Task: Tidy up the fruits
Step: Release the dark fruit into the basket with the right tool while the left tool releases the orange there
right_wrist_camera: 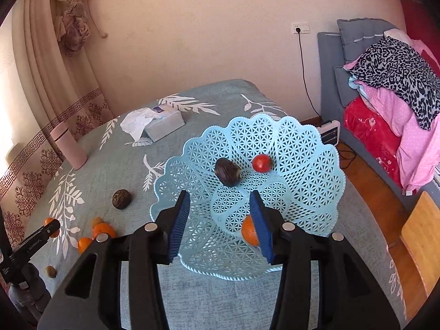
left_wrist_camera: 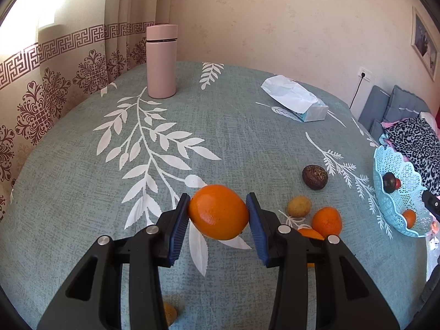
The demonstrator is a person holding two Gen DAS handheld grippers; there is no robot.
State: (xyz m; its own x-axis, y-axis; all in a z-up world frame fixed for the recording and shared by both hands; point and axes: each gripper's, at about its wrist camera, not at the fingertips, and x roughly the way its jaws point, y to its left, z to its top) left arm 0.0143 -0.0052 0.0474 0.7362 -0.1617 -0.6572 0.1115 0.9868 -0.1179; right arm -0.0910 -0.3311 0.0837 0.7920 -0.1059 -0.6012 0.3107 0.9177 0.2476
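Teal leaf-print tablecloth (left_wrist_camera: 82, 233): left gripper (left_wrist_camera: 218, 214) clamps an orange (left_wrist_camera: 218, 216) mid-surface; right gripper (right_wrist_camera: 220, 220) wide, empty over the basket (right_wrist_camera: 316, 165). Next: carry orange to the basket.

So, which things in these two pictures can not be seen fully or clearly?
- Orange in the basket, right wrist view: half hidden behind a pad of the open right tongs.
- Yellow fruit, left wrist view: mostly covered by the left tongs, which grip an orange.
- Orange slice-like piece, left wrist view: partly behind the same tongs; whole or cut, unclear.
- Basket, left wrist view: cut off by the fisheye edge.
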